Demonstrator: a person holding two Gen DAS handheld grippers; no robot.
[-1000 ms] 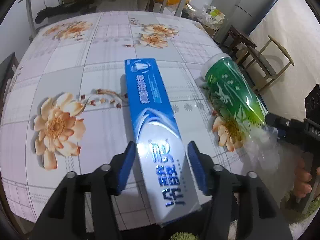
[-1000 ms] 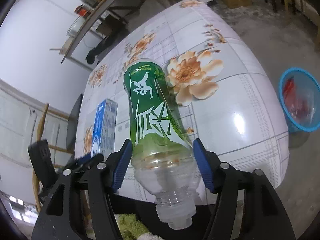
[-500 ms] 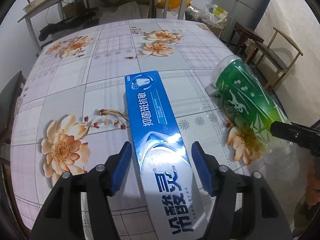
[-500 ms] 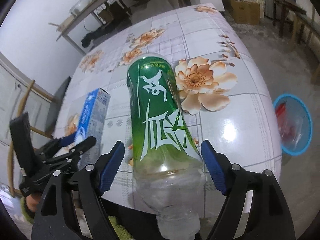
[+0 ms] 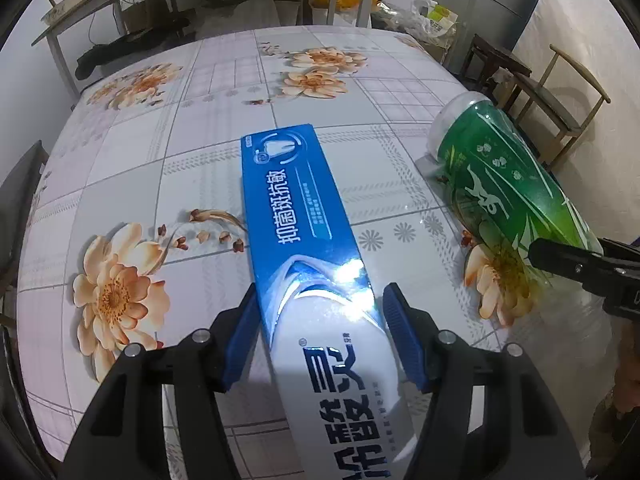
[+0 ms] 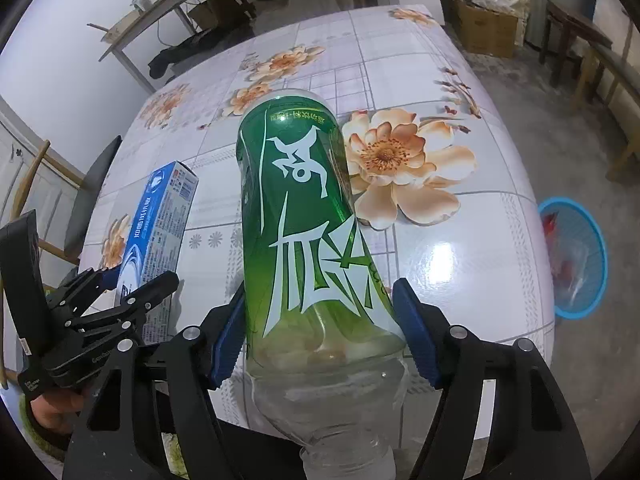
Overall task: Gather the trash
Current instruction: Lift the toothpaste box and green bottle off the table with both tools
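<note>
A long blue and white toothpaste box (image 5: 296, 208) lies on the flowered table (image 5: 160, 140), its near end between my left gripper's (image 5: 320, 332) blue pads. The left pad touches it, a thin gap shows at the right pad, so this gripper is open. A green-labelled clear plastic bottle (image 6: 304, 216) lies at the table's near edge with its capless neck toward me. My right gripper (image 6: 320, 320) is closing on its lower body, both pads against its sides. In the right wrist view the toothpaste box (image 6: 160, 216) and left gripper (image 6: 132, 284) sit to the left.
A blue basket (image 6: 576, 260) holding red and clear scraps stands on the floor right of the table. Wooden chairs (image 5: 560, 92) stand by the right wall. A cardboard box (image 6: 488, 28) and bags lie beyond the table's far end.
My right gripper opened wider, slid from the bottle's shoulder up onto its green body, then narrowed against it. The left gripper tilted slightly and kept the same gap around the box.
</note>
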